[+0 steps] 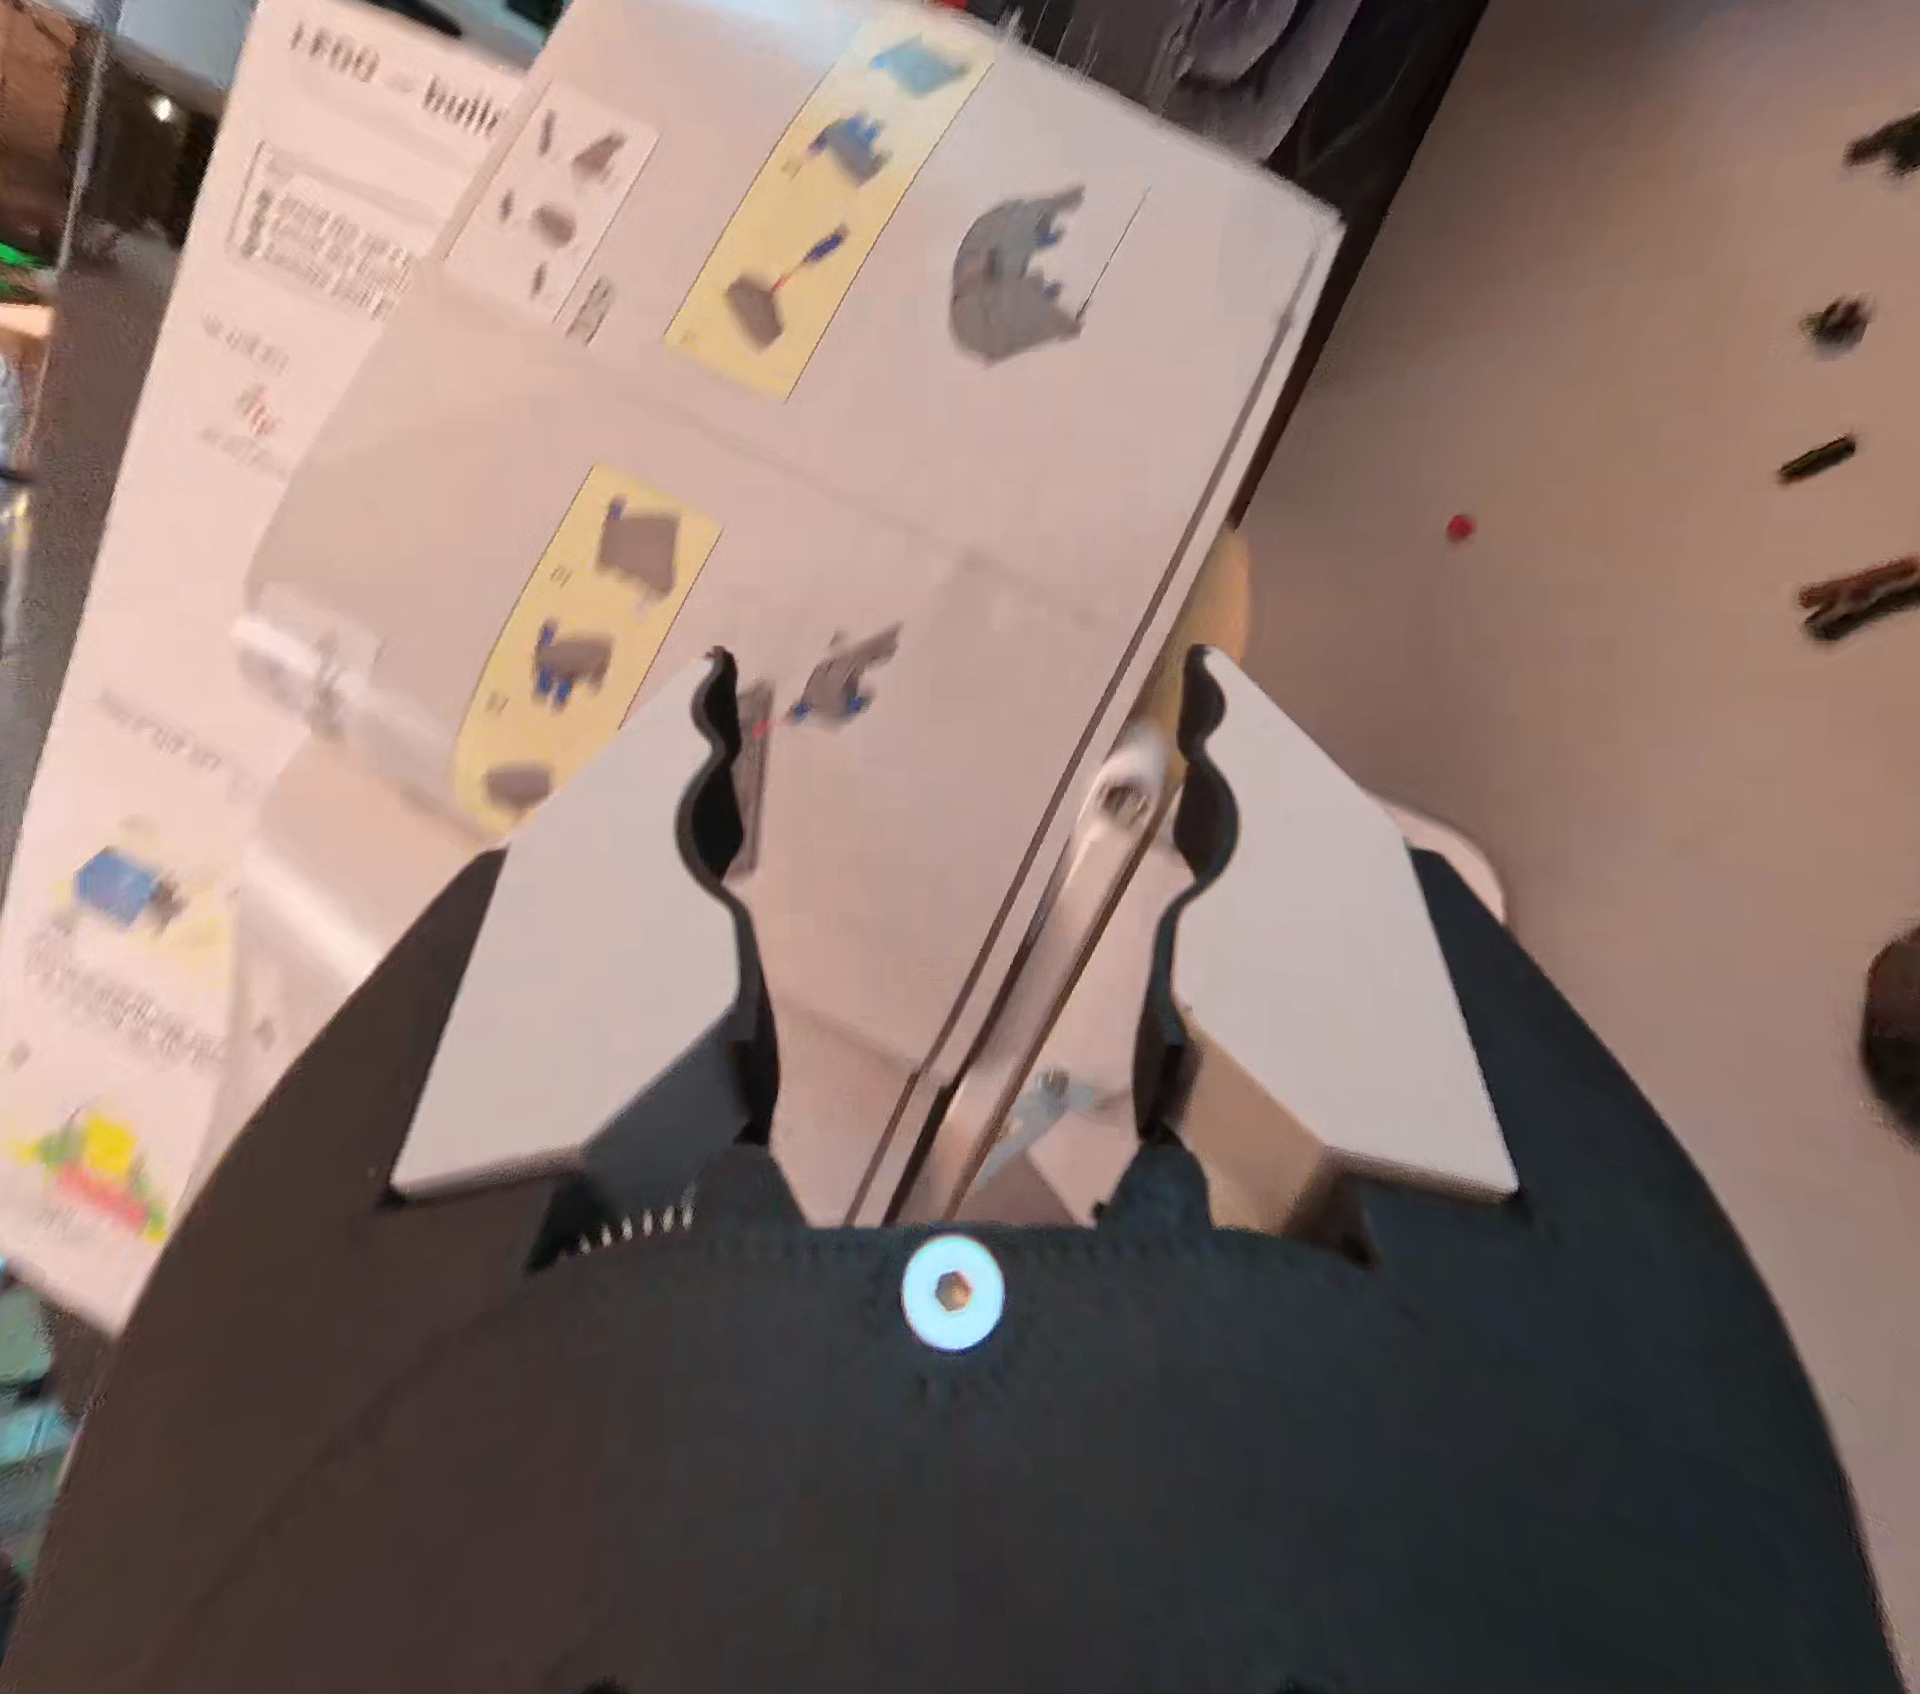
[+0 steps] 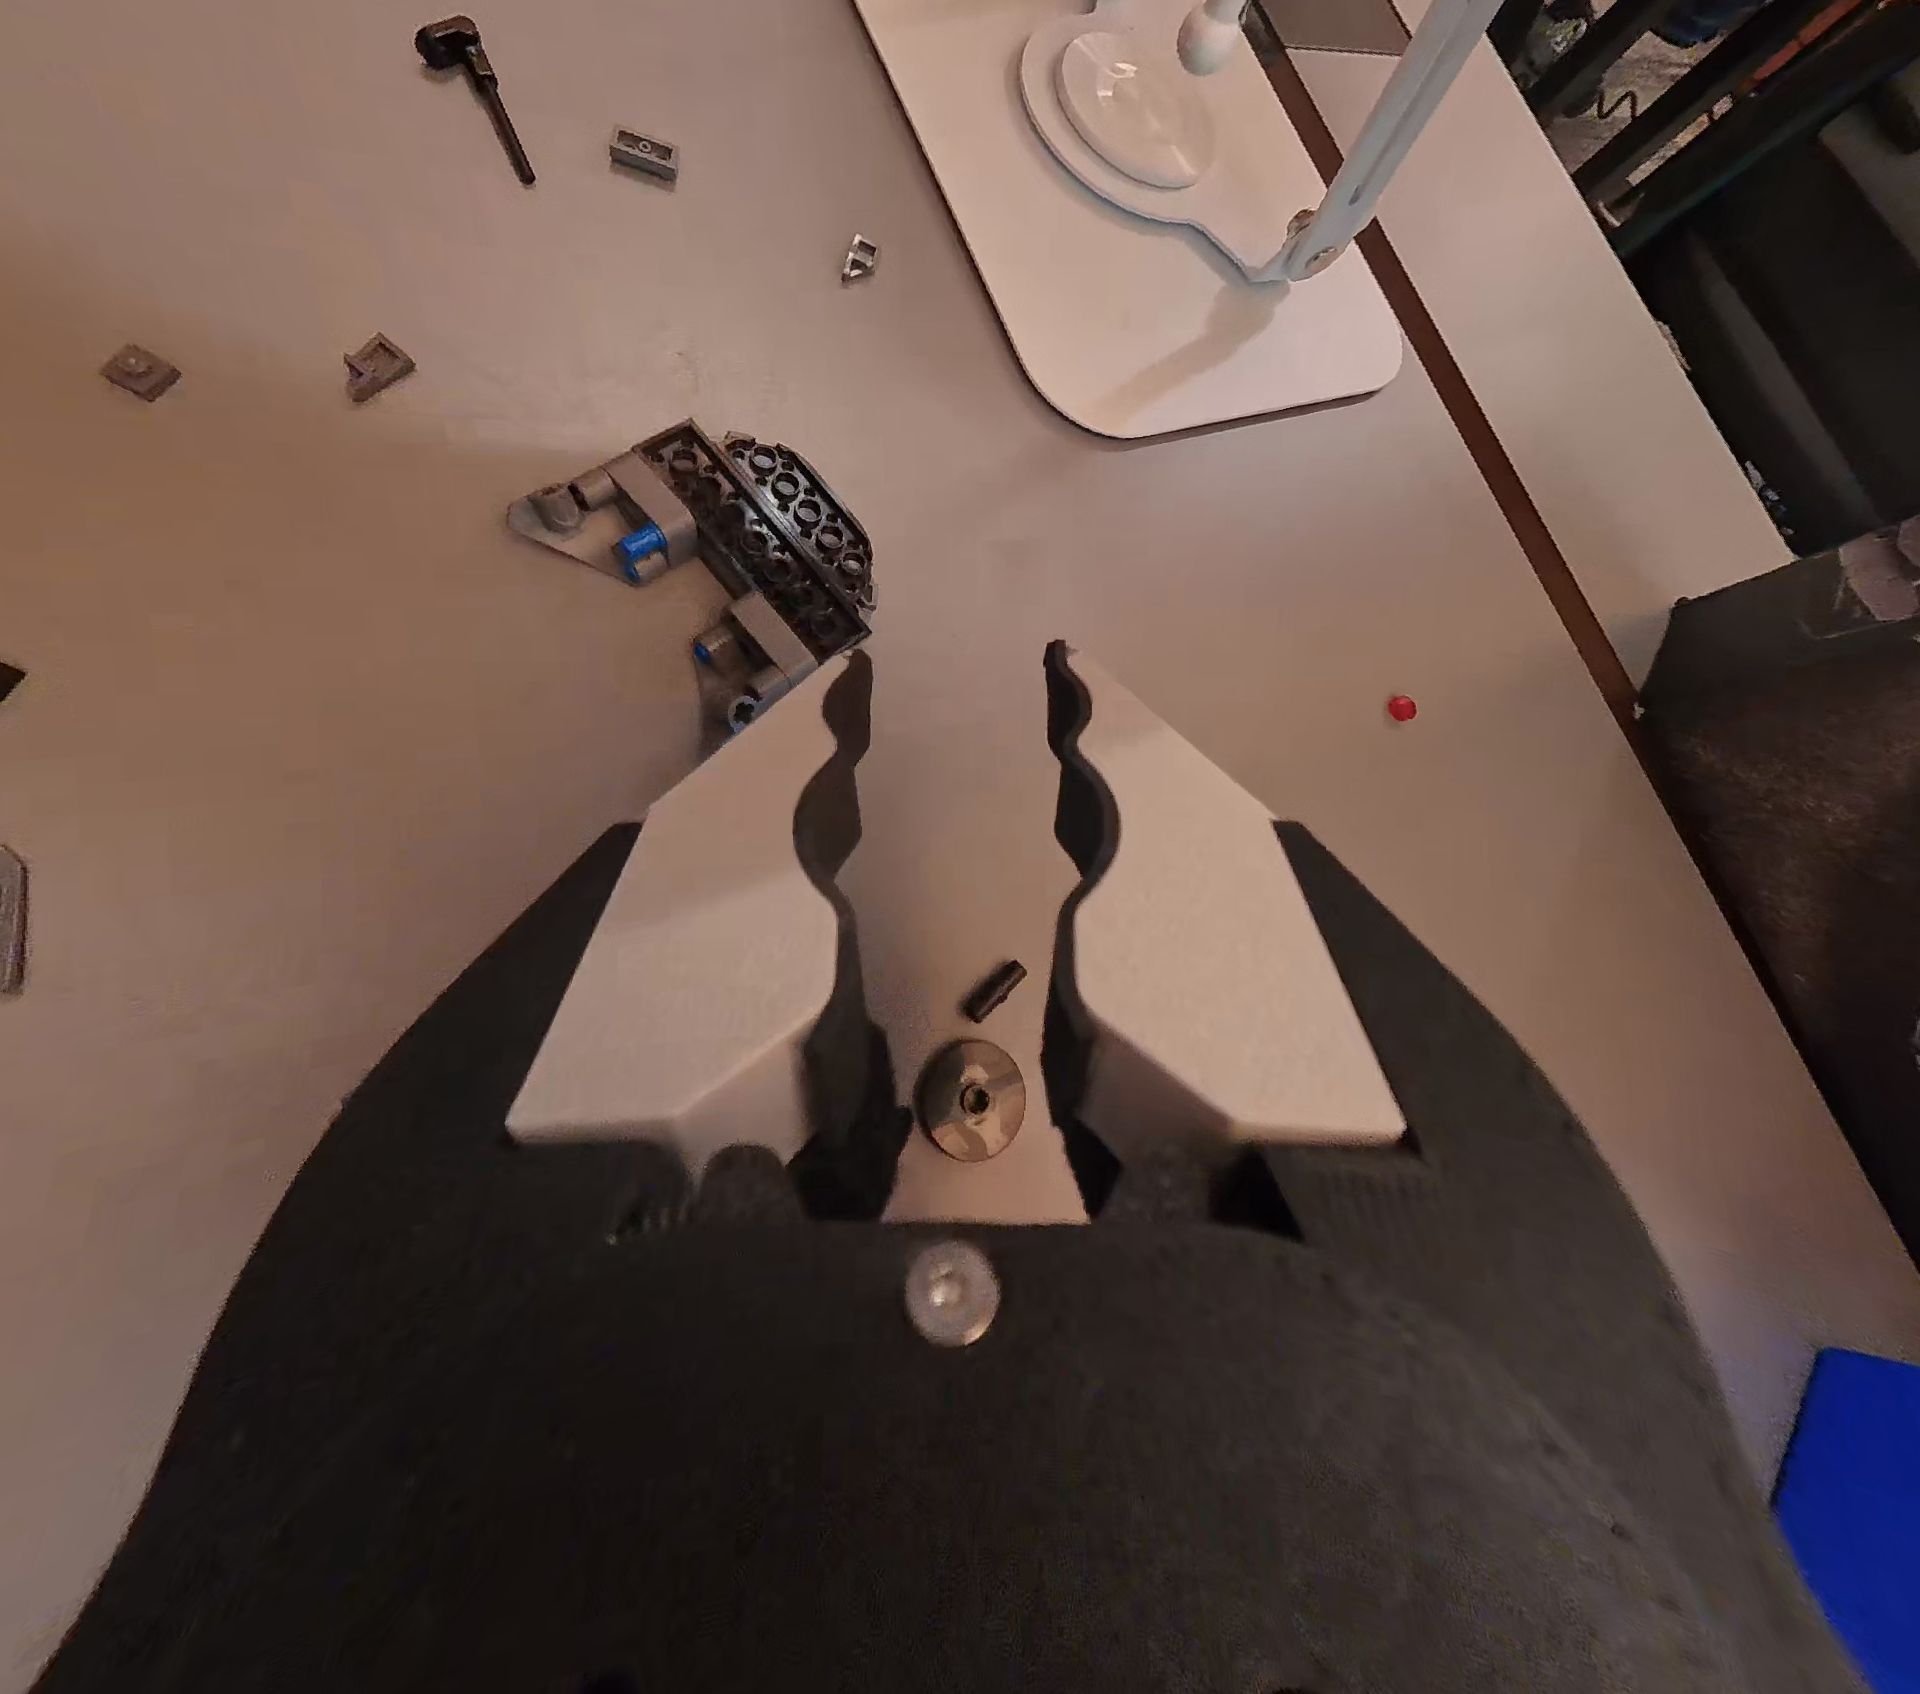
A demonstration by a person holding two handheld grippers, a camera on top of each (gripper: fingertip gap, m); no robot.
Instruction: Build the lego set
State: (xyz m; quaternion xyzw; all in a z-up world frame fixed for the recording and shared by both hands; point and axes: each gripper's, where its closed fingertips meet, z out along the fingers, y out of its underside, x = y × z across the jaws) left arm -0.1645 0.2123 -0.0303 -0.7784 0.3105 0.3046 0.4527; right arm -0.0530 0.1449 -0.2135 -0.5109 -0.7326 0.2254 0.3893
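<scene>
Grey, rigid and light, the half-built model (image 2: 717, 564) is lying mid-desk; both claws, left (image 1: 956, 668) and right (image 2: 956, 668), are gaping empty—pinching its studded edge looks safest.

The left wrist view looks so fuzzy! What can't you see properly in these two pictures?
- Instruction pages, left wrist view: motion blur smears the drawings.
- Dark pieces at that view's right edge: blurred, one cut off.
- Half-built model, right wrist view: the right gripper covers its near corner.
- Grey piece, right wrist view: cut off by the left edge.
</scene>
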